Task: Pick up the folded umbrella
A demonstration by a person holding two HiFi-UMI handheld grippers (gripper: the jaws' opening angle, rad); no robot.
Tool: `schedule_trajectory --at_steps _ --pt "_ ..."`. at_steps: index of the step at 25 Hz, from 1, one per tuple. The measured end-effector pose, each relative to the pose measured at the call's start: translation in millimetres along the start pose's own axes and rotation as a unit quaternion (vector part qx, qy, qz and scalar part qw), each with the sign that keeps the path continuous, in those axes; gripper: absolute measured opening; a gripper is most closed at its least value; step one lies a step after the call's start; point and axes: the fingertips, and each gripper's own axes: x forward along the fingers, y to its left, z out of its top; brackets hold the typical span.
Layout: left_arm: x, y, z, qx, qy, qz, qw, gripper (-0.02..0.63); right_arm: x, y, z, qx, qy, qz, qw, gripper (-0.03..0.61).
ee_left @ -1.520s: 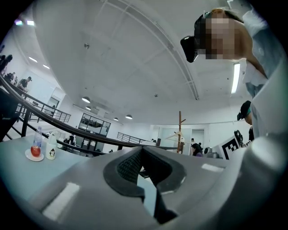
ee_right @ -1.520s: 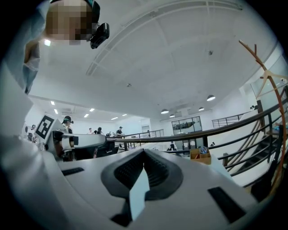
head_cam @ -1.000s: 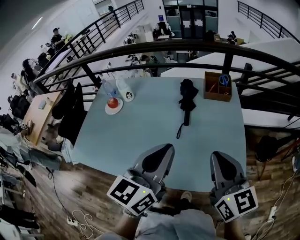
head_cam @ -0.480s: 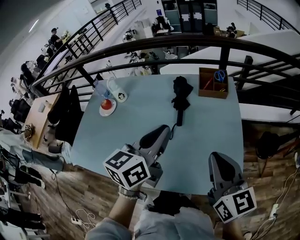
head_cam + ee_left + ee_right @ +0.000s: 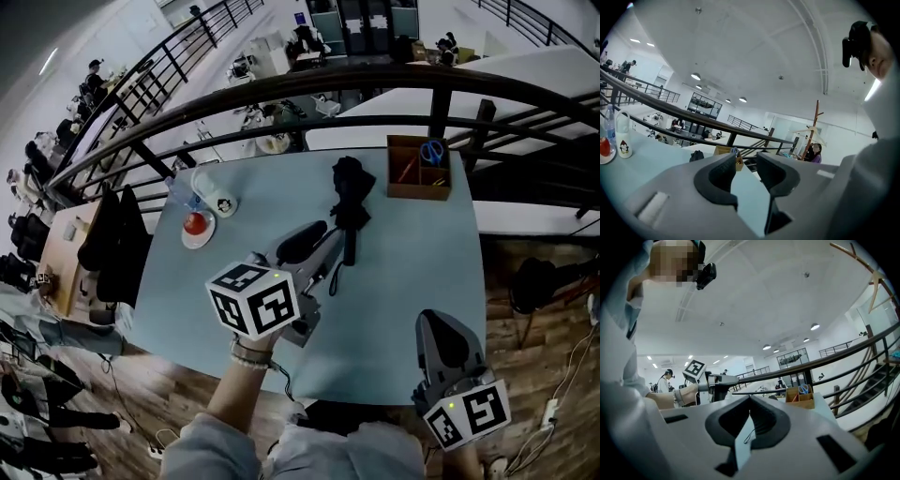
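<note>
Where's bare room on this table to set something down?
Bare: the pale blue table's right side, between the folded black umbrella and the edge, nearer than the brown wooden box; also its near-left corner. Crowded: far-left, around the white plate and mug.

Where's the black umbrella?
In the head view, the black folded umbrella lies far back on the pale blue table, left of the brown wooden box.

One each: umbrella, box, mug, bottle, plate
</note>
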Motion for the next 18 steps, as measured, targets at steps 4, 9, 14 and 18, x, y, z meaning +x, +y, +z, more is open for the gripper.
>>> schedule_trajectory --at_steps 4,9,14,18 --pt "32 33 -5 -0.05 0.031 -0.008 0.9983 0.18 22 -4 1 0.001 0.006 -0.003 1.0 -0.001" --pt "70 78 -14 -0.071 0.069 0.008 0.995 0.224 50 -9 -4 0.008 0.016 -0.008 1.0 -0.001" --pt "113 121 -30 -0.085 0.115 0.025 0.9895 0.239 72 -13 -16 0.016 0.033 -0.011 0.999 0.0" --pt "145 152 -47 -0.121 0.146 0.032 0.9815 0.259 88 -20 -24 0.021 0.042 -0.015 0.999 -0.002"
